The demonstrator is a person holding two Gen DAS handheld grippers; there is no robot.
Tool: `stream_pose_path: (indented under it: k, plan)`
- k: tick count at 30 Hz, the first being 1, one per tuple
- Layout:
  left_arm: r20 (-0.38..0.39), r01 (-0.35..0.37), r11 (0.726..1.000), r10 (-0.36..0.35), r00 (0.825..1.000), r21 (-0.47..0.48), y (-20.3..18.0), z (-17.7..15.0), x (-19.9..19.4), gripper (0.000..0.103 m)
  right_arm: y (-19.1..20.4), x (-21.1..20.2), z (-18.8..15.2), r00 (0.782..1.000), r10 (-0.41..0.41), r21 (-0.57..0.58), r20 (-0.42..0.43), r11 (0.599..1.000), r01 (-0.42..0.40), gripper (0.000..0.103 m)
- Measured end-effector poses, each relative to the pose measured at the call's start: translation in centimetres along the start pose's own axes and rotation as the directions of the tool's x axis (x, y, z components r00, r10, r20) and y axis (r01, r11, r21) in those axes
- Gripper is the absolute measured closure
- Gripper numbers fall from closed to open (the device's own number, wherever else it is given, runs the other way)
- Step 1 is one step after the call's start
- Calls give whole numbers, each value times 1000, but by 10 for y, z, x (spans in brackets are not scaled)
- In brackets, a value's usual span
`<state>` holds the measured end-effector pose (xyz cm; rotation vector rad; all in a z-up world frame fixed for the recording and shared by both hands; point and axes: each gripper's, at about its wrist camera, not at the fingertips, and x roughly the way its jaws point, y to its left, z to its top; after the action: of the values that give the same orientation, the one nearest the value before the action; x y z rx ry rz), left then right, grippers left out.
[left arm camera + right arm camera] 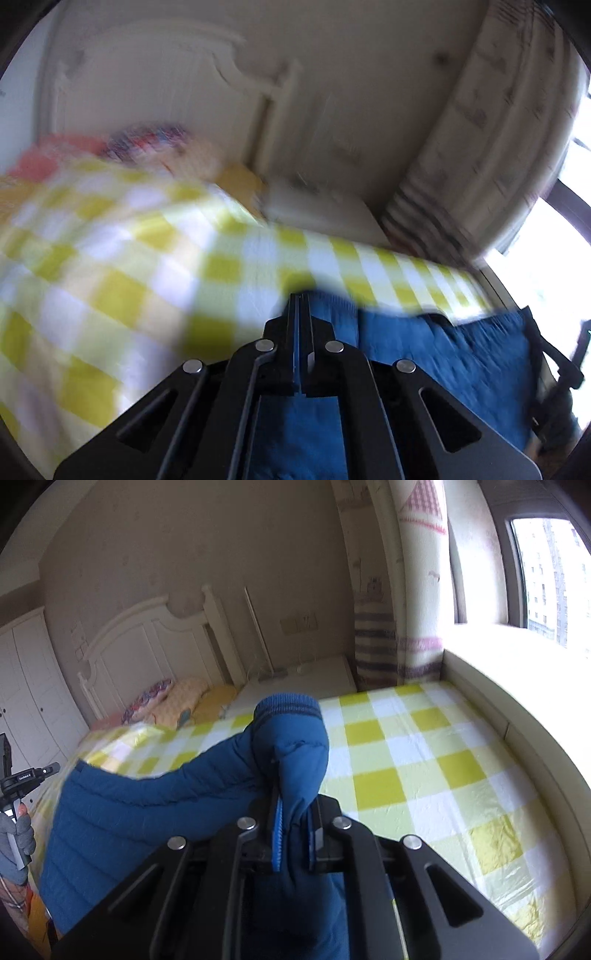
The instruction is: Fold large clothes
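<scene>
step: carrying sleeve inward | right gripper (pixel 295 834) clamped on blue puffer jacket (pixel 147 812) cuff | left gripper (pixel 300 306) jaws closed, apparently empty | next: lay sleeve across body on checked bedsheet (pixel 406 757)

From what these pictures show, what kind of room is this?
Most likely a bedroom: a bed with a yellow checked sheet, a white headboard with pillows, and a curtained window.

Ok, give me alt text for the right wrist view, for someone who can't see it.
The right gripper is shut on a sleeve of the blue padded jacket, its ribbed cuff sticking up above the fingers. Behind lies a bed with a yellow-and-white checked sheet, pillows at a white headboard, and a window at right.
</scene>
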<state>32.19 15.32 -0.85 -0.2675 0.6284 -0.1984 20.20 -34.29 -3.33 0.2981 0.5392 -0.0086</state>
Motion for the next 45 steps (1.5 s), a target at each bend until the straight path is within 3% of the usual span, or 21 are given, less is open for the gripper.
stream_pose_path:
  k: [4, 9, 10, 13, 14, 19, 21, 23, 24, 26, 28, 31, 34, 37, 38, 39, 40, 41, 43, 44, 45]
  plan:
    - [-117, -35, 999, 31, 993, -34, 13, -1, 39, 103, 0, 39, 1, 993, -72, -8, -92, 997, 72, 92]
    - [-286, 164, 977, -198, 938, -139, 28, -43, 74, 101, -11, 54, -18, 989, -68, 30, -128, 997, 72, 91]
    - [-299, 194, 967, -236, 925, -164, 31, -48, 76, 93, -16, 52, -19, 990, -51, 50, -128, 997, 58, 90]
    - [-254, 291, 927, -348, 902, -238, 39, -50, 71, 7, -17, 48, -21, 991, -40, 56, -125, 997, 48, 90]
    - [-237, 307, 919, -365, 900, -246, 39, -50, 69, 4, -15, 49, -22, 991, -45, 49, -126, 997, 52, 90]
    - [-327, 121, 983, -161, 931, -139, 23, -52, 85, 4, -12, 53, -24, 989, -58, 32, -134, 998, 63, 89]
    - [-379, 127, 979, -179, 908, -157, 27, -58, 96, 10, -13, 52, -25, 990, -52, 39, -134, 998, 58, 88]
    - [-399, 131, 981, -179, 899, -145, 27, -62, 101, 55, -14, 53, -26, 989, -51, 41, -139, 997, 58, 88]
    - [-375, 98, 987, -138, 917, -125, 27, -62, 97, 66, -13, 53, -26, 989, -51, 39, -139, 998, 57, 88]
    - [-300, 142, 987, -159, 941, -78, 21, -57, 79, 92, -10, 51, -27, 989, -46, 30, -138, 998, 50, 88]
    - [-207, 135, 991, -127, 970, 22, -1, -49, 47, 95, -6, 38, -24, 993, -18, 30, -115, 999, 22, 89]
    - [-136, 179, 984, -175, 975, 16, -13, -24, 14, 95, 0, 3, -9, 1000, 4, 34, -6, 999, -3, 94]
    - [-147, 134, 990, -126, 981, 45, -23, -9, 24, 95, -13, -7, 16, 997, -23, 108, 70, 994, 16, 96]
    - [-227, 45, 997, -31, 973, 56, -24, -23, 64, 95, -28, 28, 19, 998, -33, 147, -46, 988, 39, 93]
    - [-290, -5, 999, 20, 957, 49, -19, -39, 87, 94, -29, 46, 13, 993, -8, 148, -118, 989, 26, 89]
    - [-319, -25, 999, 37, 947, 40, -15, -49, 96, 93, -28, 61, 5, 983, 1, 131, -186, 991, 24, 59]
    - [-337, -31, 999, 33, 941, 13, -7, -60, 105, 90, -28, 69, -1, 976, 5, 119, -220, 993, 22, 18]
    - [-333, -19, 1000, 13, 943, -14, -1, -62, 105, 89, -27, 77, -10, 966, 28, 113, -256, 994, 1, 11]
    - [-314, 10, 999, -25, 949, -52, 5, -59, 97, 89, -29, 83, -19, 957, 45, 105, -286, 994, -15, 13]
    - [-312, 6, 1000, -15, 950, -29, 3, -58, 96, 89, -29, 84, -22, 955, 41, 100, -295, 995, -12, 28]
    - [-310, -1, 1000, -2, 951, -11, -1, -59, 97, 89, -29, 86, -23, 953, 42, 95, -300, 995, -14, 62]
